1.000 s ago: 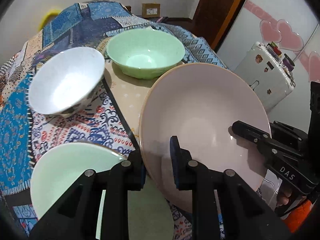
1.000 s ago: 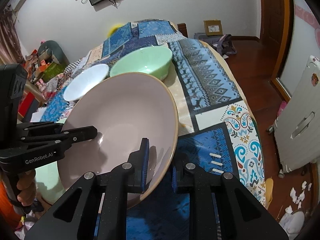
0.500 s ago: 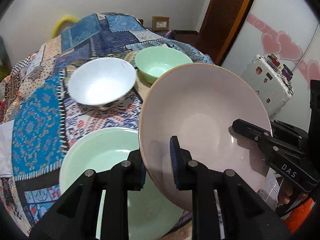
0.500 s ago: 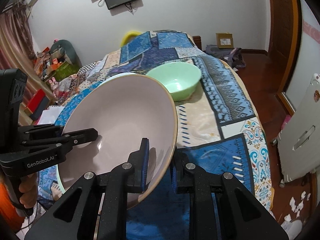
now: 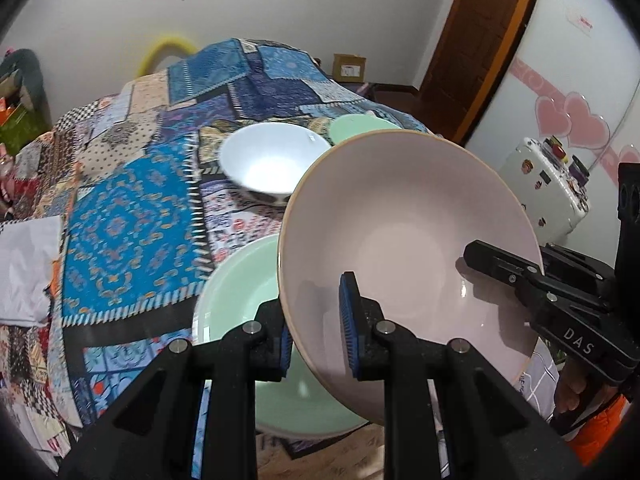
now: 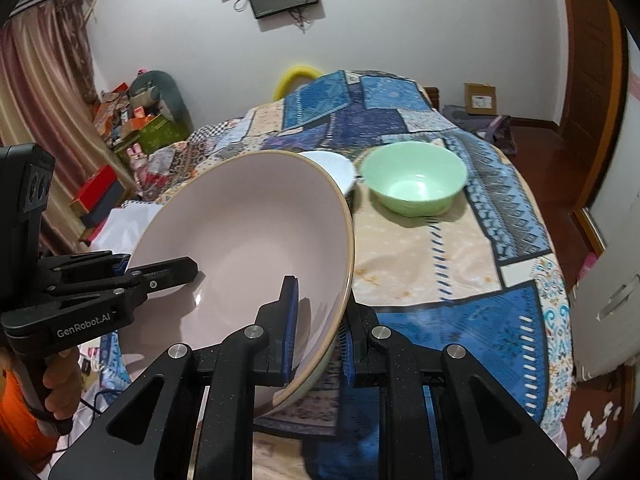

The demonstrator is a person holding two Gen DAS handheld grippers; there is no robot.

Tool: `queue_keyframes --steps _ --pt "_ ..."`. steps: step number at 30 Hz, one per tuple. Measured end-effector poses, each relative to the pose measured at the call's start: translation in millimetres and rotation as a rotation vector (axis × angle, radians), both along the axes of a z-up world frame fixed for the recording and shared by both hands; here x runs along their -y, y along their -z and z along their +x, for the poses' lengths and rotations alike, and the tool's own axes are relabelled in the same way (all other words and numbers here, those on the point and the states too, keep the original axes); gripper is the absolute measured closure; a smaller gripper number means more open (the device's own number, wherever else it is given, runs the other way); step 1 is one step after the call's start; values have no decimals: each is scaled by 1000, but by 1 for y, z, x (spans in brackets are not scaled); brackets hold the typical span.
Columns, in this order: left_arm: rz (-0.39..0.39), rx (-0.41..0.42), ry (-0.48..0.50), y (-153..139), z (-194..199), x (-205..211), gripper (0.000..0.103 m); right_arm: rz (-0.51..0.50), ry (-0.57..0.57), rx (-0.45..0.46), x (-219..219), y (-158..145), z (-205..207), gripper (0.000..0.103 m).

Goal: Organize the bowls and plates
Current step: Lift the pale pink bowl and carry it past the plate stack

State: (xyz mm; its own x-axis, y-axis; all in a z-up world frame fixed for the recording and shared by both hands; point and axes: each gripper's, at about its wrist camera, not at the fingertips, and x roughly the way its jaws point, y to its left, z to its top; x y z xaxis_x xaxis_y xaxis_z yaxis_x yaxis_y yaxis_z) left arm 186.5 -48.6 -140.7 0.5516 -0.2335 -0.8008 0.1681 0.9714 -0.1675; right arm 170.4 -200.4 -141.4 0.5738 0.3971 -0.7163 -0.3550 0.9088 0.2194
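A large pink plate [image 5: 408,240] with a tan rim is held in the air by both grippers. My left gripper [image 5: 316,332] is shut on its left rim. My right gripper [image 6: 320,332] is shut on its right rim; the plate also shows in the right wrist view [image 6: 248,232]. Below it a pale green plate [image 5: 240,284] lies at the table's near edge. A white bowl [image 5: 272,164] stands behind, and a green bowl [image 6: 414,178] to its right, mostly hidden in the left wrist view [image 5: 360,128].
The table is covered with a blue patchwork cloth [image 5: 132,208]. A white cloth [image 5: 24,264] lies at its left edge. A white appliance [image 5: 548,192] stands to the right, with a wooden door [image 5: 480,40] behind it.
Both grippers have lifted the pink plate and carried it back and left. It now hangs over the pale green plate, and the bowls look farther away.
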Motion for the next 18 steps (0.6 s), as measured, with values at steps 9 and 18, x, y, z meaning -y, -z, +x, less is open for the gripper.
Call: queue_keyframes --steps 9,18 --pt "-10 13 -84 -6 -26 -49 82 3 -78 8 -44 -3 -5 86" --pt "3 13 -174 -9 -51 -99 82 10 -172 12 -92 -2 -9 86"
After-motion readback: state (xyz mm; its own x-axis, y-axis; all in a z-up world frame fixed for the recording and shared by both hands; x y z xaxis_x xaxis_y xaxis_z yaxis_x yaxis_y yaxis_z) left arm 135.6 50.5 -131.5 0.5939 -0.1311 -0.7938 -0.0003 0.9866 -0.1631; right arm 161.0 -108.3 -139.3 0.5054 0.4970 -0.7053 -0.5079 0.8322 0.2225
